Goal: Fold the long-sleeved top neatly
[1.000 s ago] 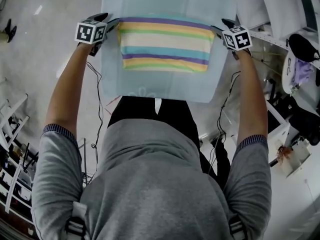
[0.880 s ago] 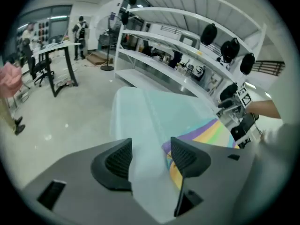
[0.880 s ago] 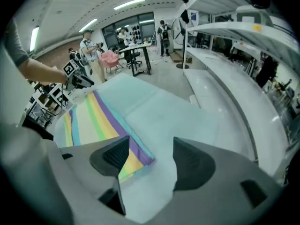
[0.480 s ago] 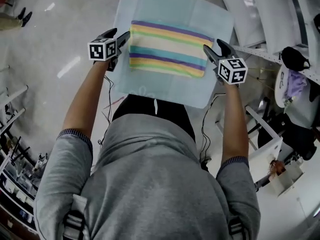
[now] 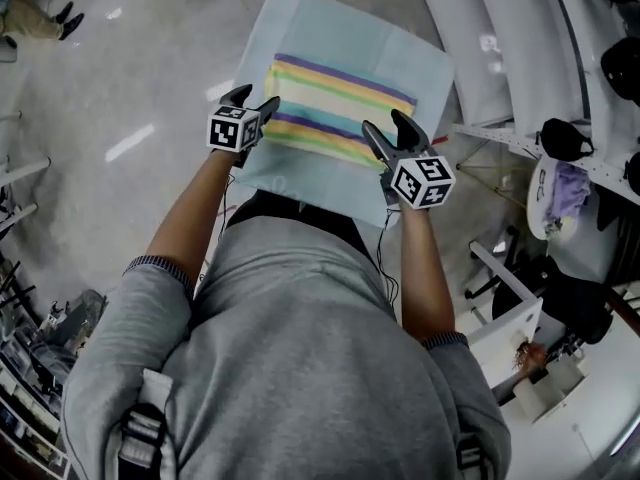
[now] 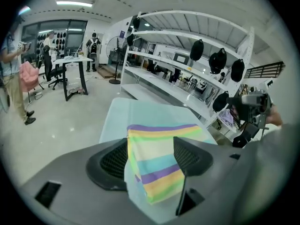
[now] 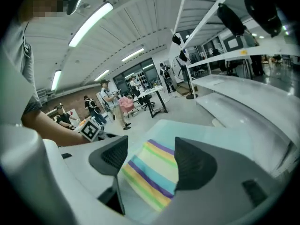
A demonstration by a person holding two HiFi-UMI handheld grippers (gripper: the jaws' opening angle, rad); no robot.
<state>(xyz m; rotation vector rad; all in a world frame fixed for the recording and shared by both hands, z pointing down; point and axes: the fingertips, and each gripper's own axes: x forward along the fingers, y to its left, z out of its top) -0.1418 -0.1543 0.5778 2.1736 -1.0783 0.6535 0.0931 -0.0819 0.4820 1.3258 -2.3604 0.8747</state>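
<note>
While flat, top (image 5: 338, 103) lengthwise left-to-right, slightly askew.

Purple, yellow, green, cream, teal striped top (image 5: 335, 111) on pale-blue cloth (image 5: 400, 53).

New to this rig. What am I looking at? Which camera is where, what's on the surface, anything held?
No robot: a person holds a two-jaw gripper in each hand; the cubes with square markers are part of them. One picture comes from a camera on the person's head, looking steeply down: the left gripper is at its left, the right gripper at its right. The other two come from wide-angle cameras riding on each gripper, looking along its jaws. On the light blue cover lies the striped top, folded into a rectangle. Nothing is held: both pairs of jaws stand apart and have just been opening, and the stripes seen between them are the top lying on the surface beyond.
</note>
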